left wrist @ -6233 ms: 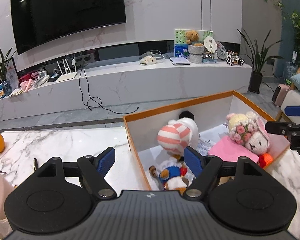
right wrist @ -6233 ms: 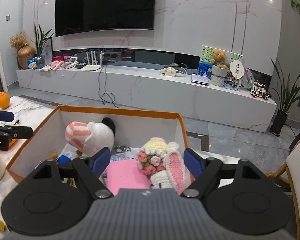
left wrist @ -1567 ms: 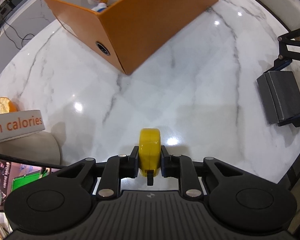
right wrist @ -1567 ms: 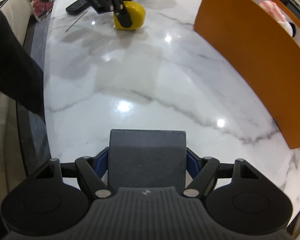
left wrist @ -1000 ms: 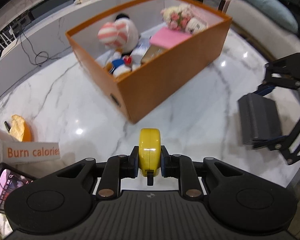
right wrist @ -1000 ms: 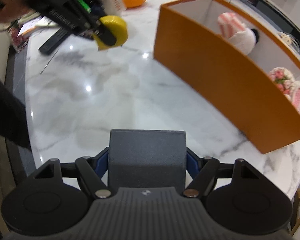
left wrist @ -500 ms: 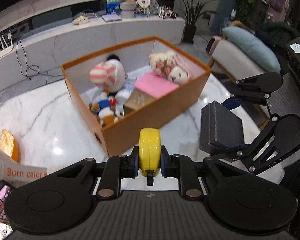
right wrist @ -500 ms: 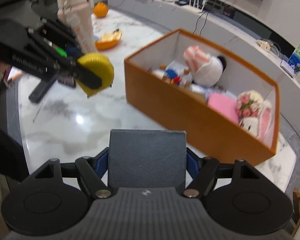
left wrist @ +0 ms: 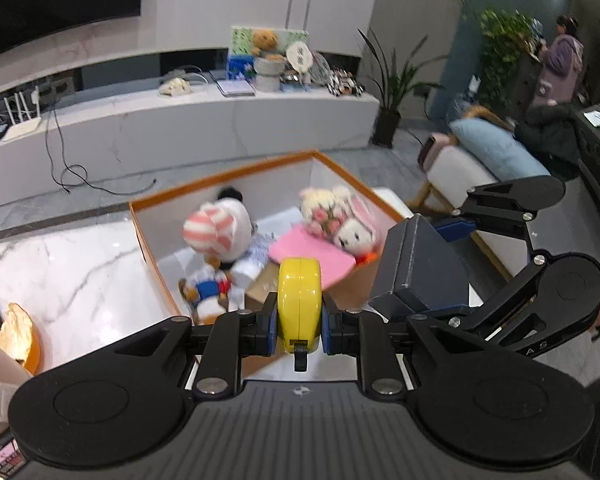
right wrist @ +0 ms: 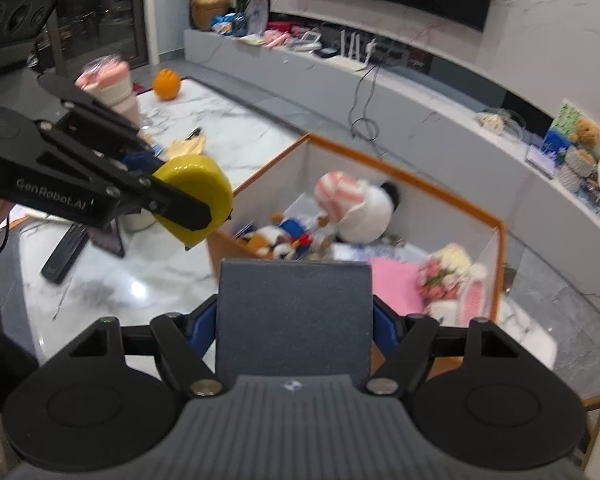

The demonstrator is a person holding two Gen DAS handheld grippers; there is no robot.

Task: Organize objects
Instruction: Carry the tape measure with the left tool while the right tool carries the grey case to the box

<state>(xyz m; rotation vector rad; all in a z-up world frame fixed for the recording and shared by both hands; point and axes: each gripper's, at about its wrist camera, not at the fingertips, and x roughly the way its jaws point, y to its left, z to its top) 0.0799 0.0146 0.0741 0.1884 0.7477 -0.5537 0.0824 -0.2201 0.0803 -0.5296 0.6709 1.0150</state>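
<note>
Left tongs [left wrist: 299,330] pinch a yellow tape measure [left wrist: 299,304]; right tongs [right wrist: 294,330] clamp a grey box [right wrist: 293,316]. Both hang above the near rim of the orange bin [left wrist: 220,178], which holds plush toys [left wrist: 216,230] and a pink pad [left wrist: 312,250] ahead of them.

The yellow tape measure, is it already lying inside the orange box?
No, the left gripper holds the tape measure above the box.

A white marble table [right wrist: 228,120] carries an orange box [right wrist: 496,240] at three o'clock, an orange [right wrist: 166,84] at eleven, and a remote [right wrist: 64,256] at nine.
</note>
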